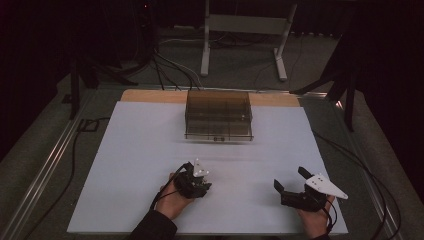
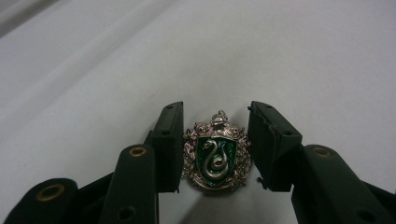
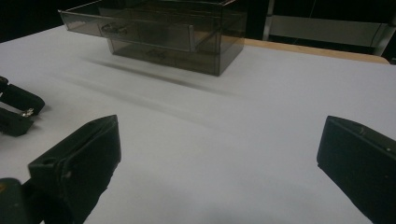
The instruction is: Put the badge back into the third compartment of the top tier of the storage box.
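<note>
A small metal crest badge [image 2: 215, 158], silver-edged with a green shield and a silver snake, lies on the white table sheet [image 1: 140, 165]. My left gripper [image 2: 215, 140] has its two black jaws against the badge's left and right edges, shut on it. From the high view my left gripper [image 1: 190, 172] is low on the sheet near the front, left of centre. My right gripper [image 1: 290, 179] rests at the front right, open, and nothing is between its jaws in the right gripper view [image 3: 219, 154].
A smoky transparent drawer box [image 1: 218, 114] stands at the back centre of the sheet, one upper drawer [image 3: 144, 32] pulled partly out. A wooden table strip [image 1: 150, 96] shows behind it. Cables run along the floor on both sides.
</note>
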A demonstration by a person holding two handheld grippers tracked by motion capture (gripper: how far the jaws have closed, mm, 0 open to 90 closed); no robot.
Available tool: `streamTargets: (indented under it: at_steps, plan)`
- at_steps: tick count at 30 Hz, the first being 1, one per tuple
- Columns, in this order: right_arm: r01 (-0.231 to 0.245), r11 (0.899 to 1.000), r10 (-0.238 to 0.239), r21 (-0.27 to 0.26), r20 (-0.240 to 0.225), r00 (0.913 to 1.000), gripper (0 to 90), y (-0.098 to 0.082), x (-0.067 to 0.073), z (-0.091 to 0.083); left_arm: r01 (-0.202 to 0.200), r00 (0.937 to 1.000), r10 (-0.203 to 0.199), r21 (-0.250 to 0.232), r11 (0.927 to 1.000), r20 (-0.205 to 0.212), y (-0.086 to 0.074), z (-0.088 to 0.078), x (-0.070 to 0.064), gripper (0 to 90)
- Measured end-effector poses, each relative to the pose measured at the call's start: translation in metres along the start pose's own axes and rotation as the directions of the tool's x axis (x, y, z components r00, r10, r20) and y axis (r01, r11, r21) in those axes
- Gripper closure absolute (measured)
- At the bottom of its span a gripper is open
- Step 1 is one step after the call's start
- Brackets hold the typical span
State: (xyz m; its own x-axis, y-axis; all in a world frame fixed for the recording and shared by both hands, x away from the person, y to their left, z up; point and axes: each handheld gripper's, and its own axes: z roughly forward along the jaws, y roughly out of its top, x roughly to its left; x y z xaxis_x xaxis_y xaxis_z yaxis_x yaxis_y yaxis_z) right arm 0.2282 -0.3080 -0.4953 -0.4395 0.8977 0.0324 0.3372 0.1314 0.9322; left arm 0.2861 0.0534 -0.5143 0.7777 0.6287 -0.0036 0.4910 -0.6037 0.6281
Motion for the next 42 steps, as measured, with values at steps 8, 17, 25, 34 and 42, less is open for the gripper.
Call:
streamTargets:
  at_steps: [8,17,25,34,42]
  plan:
    - [0.0,1.0,0.0,0.0,0.0,1.0,0.0,0.0,0.0,0.0,0.01,0.9999,-0.01,-0.004,0.9999,0.012,0.0,-0.001,0.001,58.3]
    - [0.001,1.0,-0.001,0.002,-0.001,1.0,0.0,0.0,0.0,0.0,0.003,0.9999,-0.003,-0.026,0.9997,0.011,0.004,-0.004,-0.003,58.4]
    - [0.0,1.0,0.0,0.003,-0.002,1.0,0.0,0.0,0.0,0.0,-0.006,1.0,0.006,-0.04,0.9992,0.003,0.01,-0.007,-0.005,58.4]
    - [0.001,1.0,-0.001,0.003,-0.006,1.0,0.0,0.0,0.0,0.001,-0.003,1.0,0.003,-0.06,0.9982,0.0,0.018,-0.013,-0.002,58.4]
    - [0.002,1.0,-0.002,0.005,-0.006,1.0,0.0,0.0,0.0,0.001,0.006,1.0,-0.007,-0.089,0.996,-0.005,0.029,-0.022,0.002,58.4]
